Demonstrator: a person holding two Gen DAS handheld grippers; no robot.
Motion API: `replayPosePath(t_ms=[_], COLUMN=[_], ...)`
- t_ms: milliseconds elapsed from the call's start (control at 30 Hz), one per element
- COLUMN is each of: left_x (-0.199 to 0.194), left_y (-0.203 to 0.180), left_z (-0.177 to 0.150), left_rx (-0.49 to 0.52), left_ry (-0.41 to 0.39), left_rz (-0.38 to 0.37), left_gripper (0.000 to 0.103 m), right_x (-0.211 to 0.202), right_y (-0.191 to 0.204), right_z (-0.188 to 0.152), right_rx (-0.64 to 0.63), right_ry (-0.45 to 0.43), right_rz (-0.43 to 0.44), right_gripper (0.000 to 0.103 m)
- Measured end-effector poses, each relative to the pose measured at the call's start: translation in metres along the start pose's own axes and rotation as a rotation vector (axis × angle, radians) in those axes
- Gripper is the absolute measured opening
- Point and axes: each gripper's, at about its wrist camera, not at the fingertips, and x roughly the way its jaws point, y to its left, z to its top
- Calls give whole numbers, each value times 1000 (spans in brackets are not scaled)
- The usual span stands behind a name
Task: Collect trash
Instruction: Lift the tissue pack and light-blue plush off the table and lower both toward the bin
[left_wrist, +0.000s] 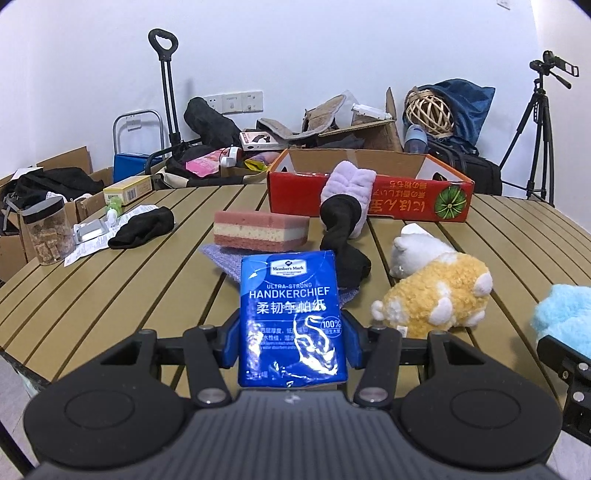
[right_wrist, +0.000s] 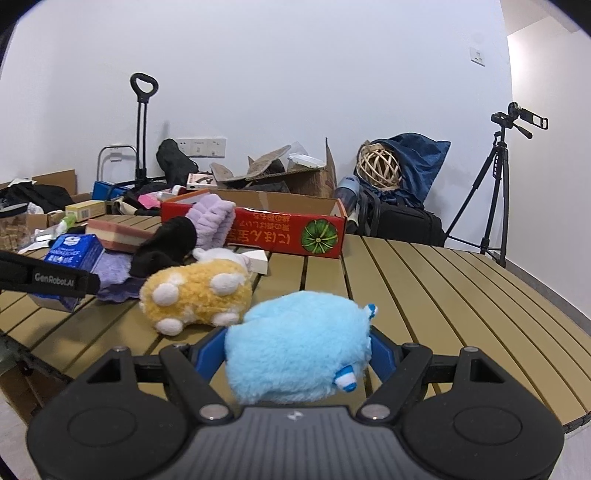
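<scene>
Left gripper (left_wrist: 291, 343) clamped on the blue handkerchief pack (left_wrist: 291, 314), held upright above the worktop (left_wrist: 110, 288) — likely lifted clear for carrying to the red carton (left_wrist: 369, 199) behind. Right gripper (right_wrist: 297, 350) closed wide around the blue plush (right_wrist: 295, 343), also raised — both loads apparently headed for collection.

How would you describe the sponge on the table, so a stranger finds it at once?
Find the red cardboard box at the far side of the slatted table. Just before its left end lies the sponge, a block resting on a purple cloth. Only it has pink and cream layers.
</scene>
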Motion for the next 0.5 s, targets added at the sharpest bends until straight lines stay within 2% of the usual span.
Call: replayPosePath(t_ms=[500], left_x=[-37], left_y=[14], left_z=[-17], left_rx=[6], left_ry=[30], left_rz=[-45], left_gripper=[54], right_x=[-36], right_y=[24], right_z=[0], right_rx=[-3], right_ry=[-8], right_rz=[104], right_gripper=[78])
